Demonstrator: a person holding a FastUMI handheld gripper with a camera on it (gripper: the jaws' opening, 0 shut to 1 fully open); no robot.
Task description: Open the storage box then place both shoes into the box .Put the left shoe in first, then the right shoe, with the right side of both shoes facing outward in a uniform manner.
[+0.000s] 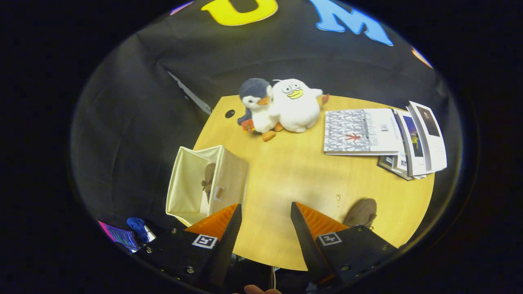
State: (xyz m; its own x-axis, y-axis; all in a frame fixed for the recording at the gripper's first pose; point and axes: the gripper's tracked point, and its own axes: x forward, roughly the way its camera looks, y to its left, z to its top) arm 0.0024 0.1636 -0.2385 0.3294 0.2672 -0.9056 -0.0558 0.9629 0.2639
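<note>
A cream fabric storage box (186, 183) stands open on the round wooden table (294, 175), just ahead of the left finger. One brown shoe (208, 178) lies inside it against the box wall. A second brown shoe (361, 212) rests on the table just beyond the right finger, partly hidden by it. My gripper (265, 214) hangs above the table's near edge, open, with bare tabletop between its fingers.
Two plush toys, a penguin (256, 104) and a white duck (296, 105), sit at the table's far side. Magazines (359, 130) and booklets (421, 141) are spread at the far right. A small screen (119, 236) lies below the table, left of the box.
</note>
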